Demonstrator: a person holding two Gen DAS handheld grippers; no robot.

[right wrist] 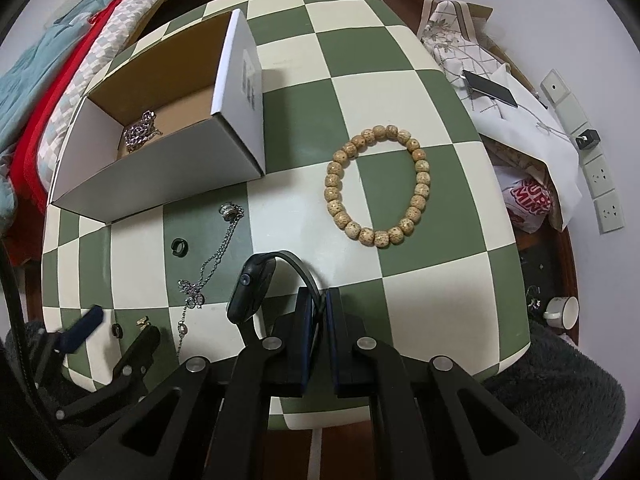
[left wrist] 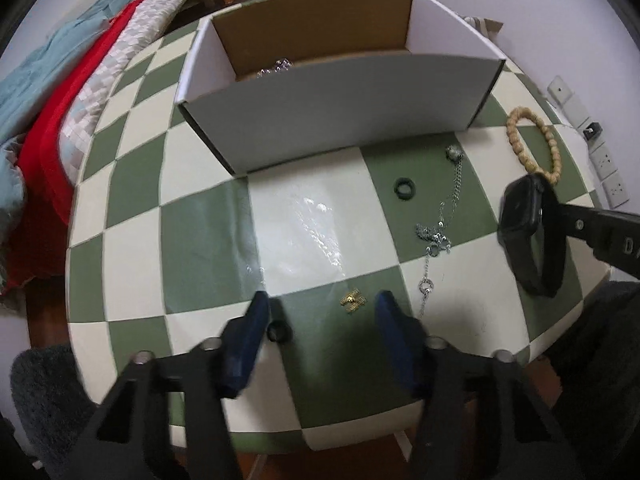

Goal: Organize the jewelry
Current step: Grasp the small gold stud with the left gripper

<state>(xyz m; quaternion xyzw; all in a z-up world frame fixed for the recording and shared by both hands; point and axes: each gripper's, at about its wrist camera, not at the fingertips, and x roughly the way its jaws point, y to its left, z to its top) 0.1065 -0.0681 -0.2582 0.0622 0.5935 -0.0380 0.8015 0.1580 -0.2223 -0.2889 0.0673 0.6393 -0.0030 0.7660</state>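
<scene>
Green-and-cream checked table (right wrist: 400, 92) carries a box (right wrist: 168, 184); bedding (left wrist: 60, 100) lies alongside. Left gripper (left wrist: 322, 312) stands open over a ring (left wrist: 277, 331). Right gripper (right wrist: 318, 316) clamps a watch (right wrist: 252, 288) strap.

— Where am I working?

— A bedroom at home, from what I see: a bed (left wrist: 60, 92) with red and teal blankets beside my green-and-cream checked table (right wrist: 420, 120).

— Anything else homely?

— Wall sockets (right wrist: 600, 176), a cup (right wrist: 564, 312) on the wooden floor, a phone (right wrist: 490, 88) lying on bags.
</scene>
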